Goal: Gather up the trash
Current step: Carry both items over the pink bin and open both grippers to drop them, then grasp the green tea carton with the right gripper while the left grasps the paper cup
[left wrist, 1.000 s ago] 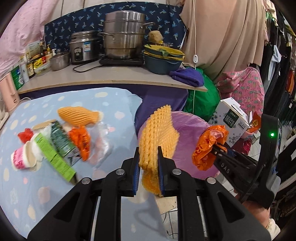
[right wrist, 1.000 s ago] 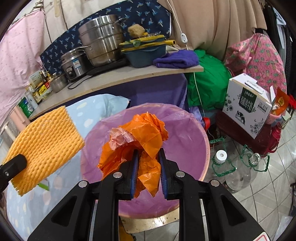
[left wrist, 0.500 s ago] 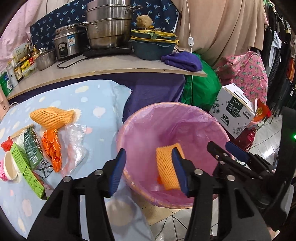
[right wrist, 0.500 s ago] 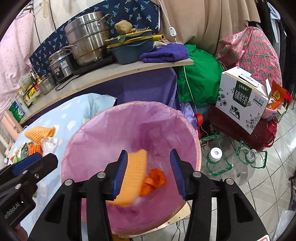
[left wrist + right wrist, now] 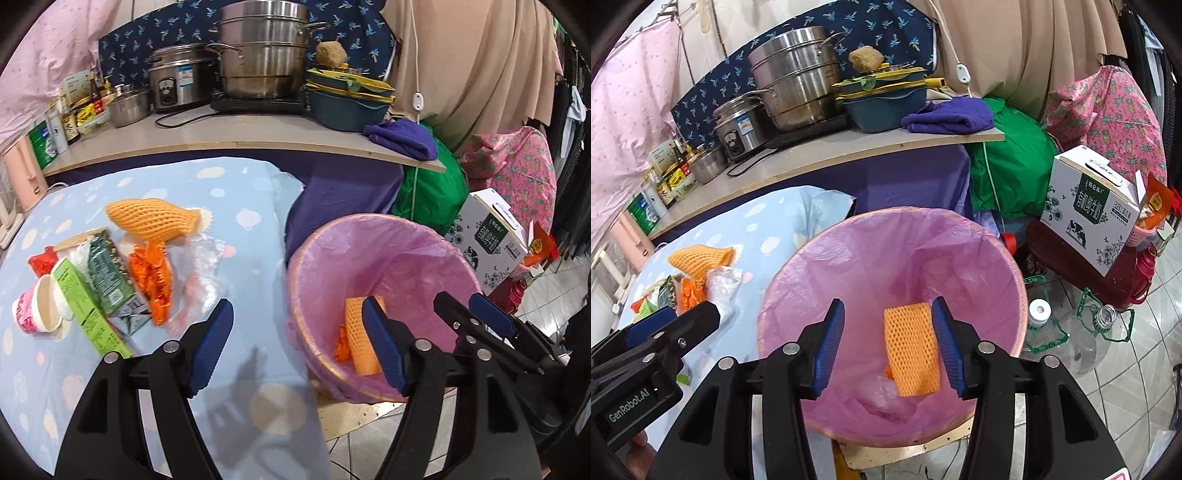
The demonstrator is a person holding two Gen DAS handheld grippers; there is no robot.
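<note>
A pink-lined trash bin (image 5: 310, 254) (image 5: 1004, 251) stands beside the blue spotted table (image 5: 240, 199). Inside it lie a yellow foam net (image 5: 911, 349) (image 5: 357, 332) and an orange plastic bag (image 5: 340, 349). My left gripper (image 5: 299, 343) is open and empty at the table edge by the bin's rim. My right gripper (image 5: 888, 343) is open and empty above the bin; it also shows in the left wrist view (image 5: 476, 314). On the table remain another foam net (image 5: 155, 218), an orange wrapper (image 5: 151, 280), clear plastic (image 5: 201, 266), green cartons (image 5: 85, 306) and a paper cup (image 5: 35, 310).
A counter (image 5: 240, 136) with steel pots (image 5: 262, 59), a rice cooker (image 5: 177, 77), bottles and a purple cloth (image 5: 402, 136) runs behind. A milk carton box (image 5: 1093, 206) and empty plastic bottles (image 5: 1041, 321) sit on the tiled floor right of the bin.
Both grippers opened above the bin: the yellow foam net and the orange bag dropped in. The left gripper has since moved back left over the table edge.
</note>
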